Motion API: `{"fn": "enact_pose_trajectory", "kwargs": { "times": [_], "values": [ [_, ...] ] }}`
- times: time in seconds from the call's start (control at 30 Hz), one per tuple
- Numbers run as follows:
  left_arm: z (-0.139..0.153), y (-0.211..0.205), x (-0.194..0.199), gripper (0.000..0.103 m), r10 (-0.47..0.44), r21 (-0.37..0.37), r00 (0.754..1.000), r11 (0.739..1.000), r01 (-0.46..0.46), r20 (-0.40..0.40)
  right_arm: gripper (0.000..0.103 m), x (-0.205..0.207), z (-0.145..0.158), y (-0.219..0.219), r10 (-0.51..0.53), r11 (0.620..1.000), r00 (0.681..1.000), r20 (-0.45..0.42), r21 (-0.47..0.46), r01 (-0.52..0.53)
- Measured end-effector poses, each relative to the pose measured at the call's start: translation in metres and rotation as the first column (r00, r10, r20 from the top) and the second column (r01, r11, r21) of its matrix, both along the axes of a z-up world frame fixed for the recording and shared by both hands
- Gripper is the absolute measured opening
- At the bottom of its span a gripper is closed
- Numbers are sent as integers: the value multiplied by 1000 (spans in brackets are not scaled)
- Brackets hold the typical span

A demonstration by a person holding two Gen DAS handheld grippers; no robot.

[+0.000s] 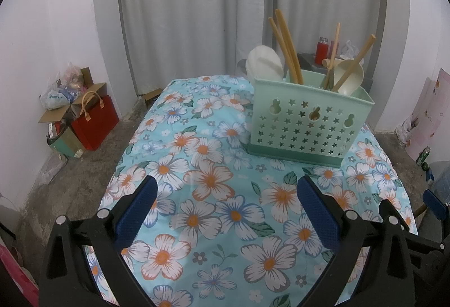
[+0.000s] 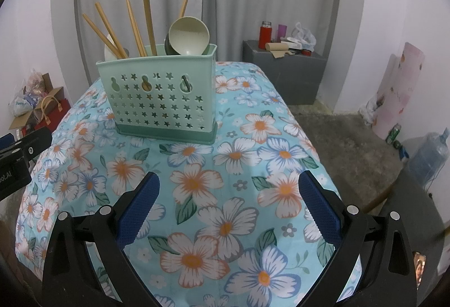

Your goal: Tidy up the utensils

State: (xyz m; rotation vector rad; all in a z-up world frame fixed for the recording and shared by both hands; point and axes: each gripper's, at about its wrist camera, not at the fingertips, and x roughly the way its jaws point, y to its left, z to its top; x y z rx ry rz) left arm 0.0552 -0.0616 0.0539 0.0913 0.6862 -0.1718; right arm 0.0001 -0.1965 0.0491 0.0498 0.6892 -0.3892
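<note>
A: Grippers?
B: Left gripper [image 1: 226,194] spread wide, empty, over the floral cloth [image 1: 213,211]. Right gripper [image 2: 227,191] same, wide apart, nothing btwn its fingers.
A: Utensils?
B: All in the green holder [image 2: 160,98] at the table's far end: wooden chopsticks [image 2: 147,17] upright or leaning, pale spoons [image 2: 189,37] w/ bowls poking above the rim.
A: Anything in the way?
B: No, bare cloth btwn grippers & holder. Around: grey curtain [image 1: 197,3] behind, red bag [image 1: 94,121] & boxes on the floor left, grey cabinet [image 2: 284,73] w/ red flask [image 2: 264,34] right, water jug [image 2: 430,152] far right.
</note>
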Motion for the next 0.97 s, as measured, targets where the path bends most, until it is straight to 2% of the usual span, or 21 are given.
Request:
{"fn": "enact_pose_trajectory", "kwargs": {
  "times": [0.97],
  "values": [
    [0,-1,0,97,-1,-2,1000,1000,1,-2,95,1,-1,-2,2,1000,1000,-1,1,-2]
  ]
}}
